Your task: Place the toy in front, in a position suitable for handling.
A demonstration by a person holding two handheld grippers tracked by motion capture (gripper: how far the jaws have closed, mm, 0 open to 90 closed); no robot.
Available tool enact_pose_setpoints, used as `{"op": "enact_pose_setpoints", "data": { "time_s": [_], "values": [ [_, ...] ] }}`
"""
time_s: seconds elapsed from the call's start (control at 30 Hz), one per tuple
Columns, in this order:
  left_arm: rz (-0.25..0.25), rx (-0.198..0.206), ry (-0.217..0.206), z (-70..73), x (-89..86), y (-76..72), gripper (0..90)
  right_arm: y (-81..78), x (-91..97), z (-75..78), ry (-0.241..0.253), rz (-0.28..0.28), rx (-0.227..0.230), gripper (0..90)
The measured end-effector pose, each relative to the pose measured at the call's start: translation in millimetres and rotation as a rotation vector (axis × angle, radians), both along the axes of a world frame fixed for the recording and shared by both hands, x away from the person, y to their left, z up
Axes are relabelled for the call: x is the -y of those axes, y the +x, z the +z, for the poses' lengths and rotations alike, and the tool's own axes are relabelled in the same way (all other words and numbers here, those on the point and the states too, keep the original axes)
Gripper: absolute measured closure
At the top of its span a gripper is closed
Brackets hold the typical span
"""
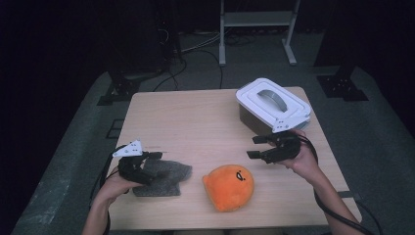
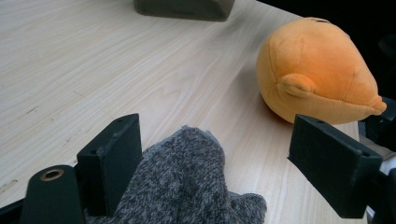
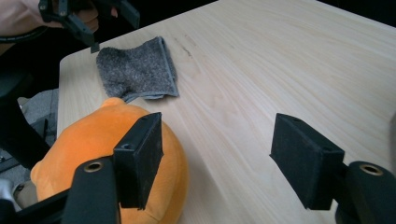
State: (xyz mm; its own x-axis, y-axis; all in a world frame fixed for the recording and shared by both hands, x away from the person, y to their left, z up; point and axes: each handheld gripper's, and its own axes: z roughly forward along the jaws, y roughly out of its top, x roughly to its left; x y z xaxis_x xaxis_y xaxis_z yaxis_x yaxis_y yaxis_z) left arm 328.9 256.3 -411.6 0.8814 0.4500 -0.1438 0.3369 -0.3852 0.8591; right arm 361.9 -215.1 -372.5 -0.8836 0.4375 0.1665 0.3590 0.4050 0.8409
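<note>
Left gripper [image 1: 155, 155]: positioned at the near left of the surface [image 1: 195, 117], directly over the grey cloth [image 1: 164, 177]. In the left gripper view its 2 fingers [image 2: 114, 161] stand apart, with a raised fold of the cloth [image 2: 187, 177] lying between them. The fold sits against the inner face of the left-hand finger; the right-hand finger is clear of it. Nothing is clamped.

Grey cloth: lies crumpled and flat on the surface near the front left edge, just beside the orange plush toy [image 1: 229, 186]. The right gripper view shows the cloth [image 3: 137, 70] flat, with a stitched border along 1 side.

Right gripper [image 1: 256, 147]: held above the surface at the right, in front of the white box [image 1: 273, 104], pointing towards the middle of the surface. Its fingers [image 3: 140, 156] are spread wide and hold nothing; bare wood lies between them. The plush toy [image 3: 100, 140] lies partly behind 1 finger in that view, whether touching it cannot be told.

Orange plush toy: rests on the surface near the front edge, between the 2 grippers, face upward. The left gripper view shows it [image 2: 317, 70] well clear of that gripper's fingers.

White box: stands at the far right corner of the surface, lid on, grey handle on top.
</note>
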Motion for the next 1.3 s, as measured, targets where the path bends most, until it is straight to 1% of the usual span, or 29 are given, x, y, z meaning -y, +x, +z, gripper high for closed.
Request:
{"op": "enact_pose_setpoints", "data": {
  "time_s": [0.1, 0.17, 0.2, 0.27, 0.3, 0.4, 0.53, 0.73, 0.9, 1.17, 1.23, 1.3],
  "values": [
    [0.000, -0.002, 0.005, -0.5, 1.6, -0.2, 14.9, 1.9, 3.5, 2.5, -0.004, -0.011, 0.001, 32.0],
    [-0.001, -0.003, 0.001, -0.4, 1.8, -0.2, 14.5, 4.3, 7.2, 4.8, -0.003, -0.019, -0.002, 32.0],
    [0.001, -0.004, -0.001, -0.3, 1.8, -0.2, 13.5, 6.8, 10.6, 6.9, -0.006, -0.032, -0.001, 31.6],
    [0.006, -0.004, -0.006, -0.1, 1.6, -0.4, 13.5, 8.4, 12.4, 7.7, -0.005, -0.036, -0.001, 31.5],
    [0.009, -0.003, -0.006, 0.1, 1.3, -0.4, 12.3, 11.0, 15.3, 9.6, -0.008, -0.049, -0.001, 30.9],
    [0.012, -0.003, -0.006, -0.3, 1.5, -0.6, 11.4, 14.5, 18.5, 12.8, -0.015, -0.062, 0.000, 30.1],
    [0.013, -0.002, 0.004, -1.1, 1.3, -0.2, 10.9, 18.5, 21.9, 16.3, -0.020, -0.071, 0.003, 30.1],
    [0.011, -0.001, -0.003, -1.9, 2.5, -0.2, 10.8, 26.2, 28.5, 25.8, -0.032, -0.090, 0.015, 30.1],
    [0.007, 0.006, -0.004, -1.3, 4.6, -0.1, 10.5, 33.7, 38.0, 34.3, -0.035, -0.120, 0.022, 30.1],
    [0.012, 0.012, -0.004, -1.0, 5.2, -0.7, 10.0, 41.3, 50.1, 40.9, -0.038, -0.154, 0.028, 30.1],
    [0.014, 0.014, -0.013, -0.3, 4.9, -1.1, 9.9, 42.3, 52.2, 41.4, -0.034, -0.161, 0.024, 30.1],
    [0.014, 0.016, -0.013, -0.3, 4.7, -1.1, 9.9, 43.4, 53.8, 41.6, -0.035, -0.165, 0.026, 30.1]
  ]
}}
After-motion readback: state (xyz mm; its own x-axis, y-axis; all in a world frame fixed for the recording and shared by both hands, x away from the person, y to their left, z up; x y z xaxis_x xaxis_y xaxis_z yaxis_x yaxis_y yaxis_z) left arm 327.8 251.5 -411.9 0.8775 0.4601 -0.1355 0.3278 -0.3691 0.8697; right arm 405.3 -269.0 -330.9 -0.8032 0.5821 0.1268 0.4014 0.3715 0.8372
